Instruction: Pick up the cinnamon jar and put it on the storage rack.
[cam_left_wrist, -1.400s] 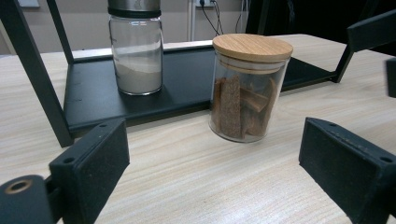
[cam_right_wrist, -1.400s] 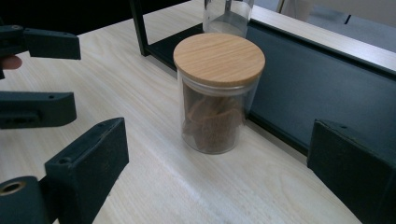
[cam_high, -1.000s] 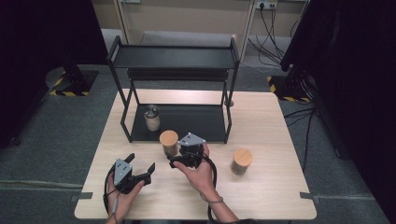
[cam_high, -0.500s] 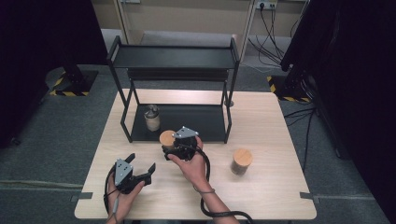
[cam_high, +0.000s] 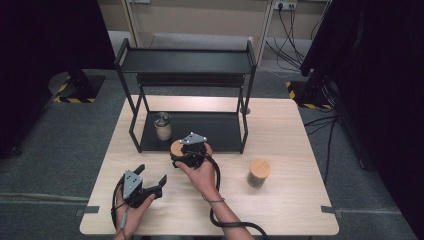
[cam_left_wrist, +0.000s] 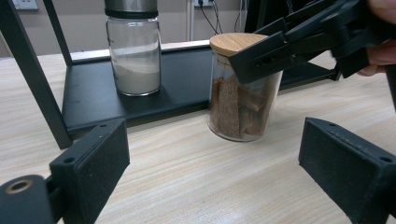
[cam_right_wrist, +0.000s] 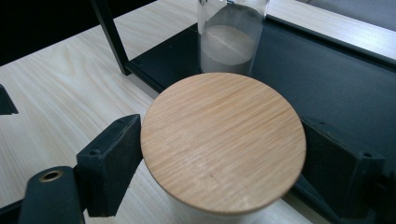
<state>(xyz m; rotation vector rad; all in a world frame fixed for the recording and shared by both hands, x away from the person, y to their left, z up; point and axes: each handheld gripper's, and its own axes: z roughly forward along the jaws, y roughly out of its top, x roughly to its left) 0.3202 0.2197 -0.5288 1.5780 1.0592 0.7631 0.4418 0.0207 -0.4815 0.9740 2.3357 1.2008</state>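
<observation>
Right hand-held gripper (cam_high: 181, 156), having moved in from the right, is closing onto the jar (cam_right_wrist: 223, 140); lifting looks imminent; left hand-held gripper (cam_high: 152, 183) is idling wide.

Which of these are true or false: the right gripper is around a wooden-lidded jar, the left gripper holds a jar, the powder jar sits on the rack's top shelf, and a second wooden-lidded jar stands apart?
1. The right gripper has its jaws around the wooden-lidded jar. True.
2. The left gripper holds a jar. False: it is open and holds nothing.
3. The powder jar sits on the top shelf. False: it stands on the rack's bottom shelf.
4. A second wooden-lidded jar stands apart on the table. True.
</observation>
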